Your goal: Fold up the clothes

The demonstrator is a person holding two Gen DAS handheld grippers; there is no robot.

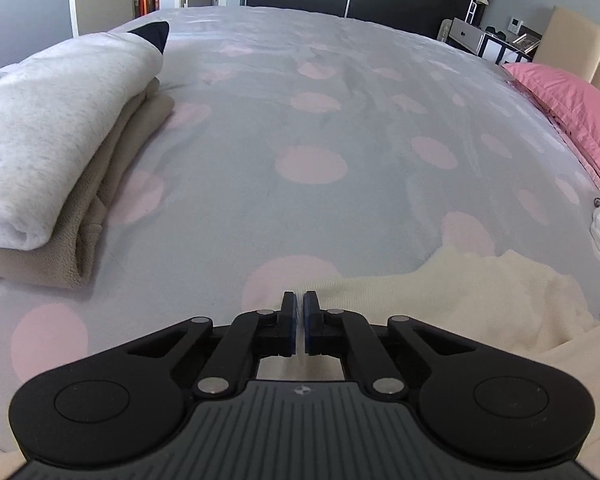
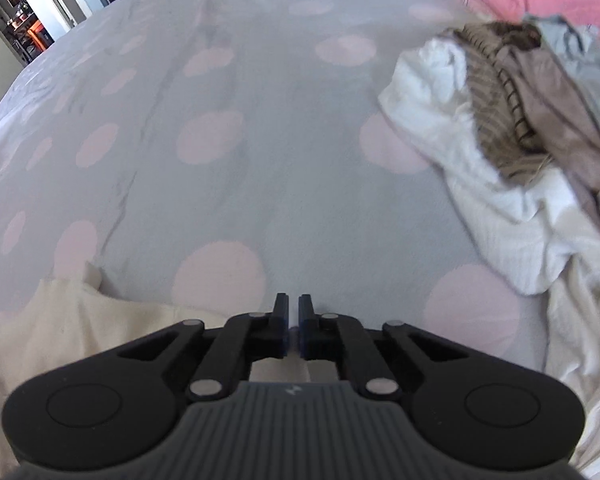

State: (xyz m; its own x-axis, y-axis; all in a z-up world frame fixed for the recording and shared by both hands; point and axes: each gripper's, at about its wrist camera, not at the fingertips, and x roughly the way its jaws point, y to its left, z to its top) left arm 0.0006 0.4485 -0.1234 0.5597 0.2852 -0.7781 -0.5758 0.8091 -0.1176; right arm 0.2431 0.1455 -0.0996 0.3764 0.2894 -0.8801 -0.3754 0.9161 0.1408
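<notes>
Looking along our left claw (image 1: 299,312), we see its jaws drawn nearly together, a thin slit between the pads; whether cloth is pinched there we cannot tell. A cream garment (image 1: 480,300) lies on the bed (image 1: 300,128), running from under the claw off to the right, its far edge lumpy. A folded stack (image 1: 52,152) sits well to the left, grey on beige, with a dark tip behind. A pink pillow (image 1: 572,104) lines the right edge.

Turning to the right view, our right claw (image 2: 293,316) is likewise almost closed, and any grip is hidden. Here the cream garment (image 2: 60,320) lies to the left and beneath, so it spans between both claws, long axis side to side. An unfolded heap (image 2: 520,140), white, brown and grey, lies up right, nearer this claw.

We judge both claws sit at the garment's far edge, equally near it; the scene fits either spreading it or a fold under way.
</notes>
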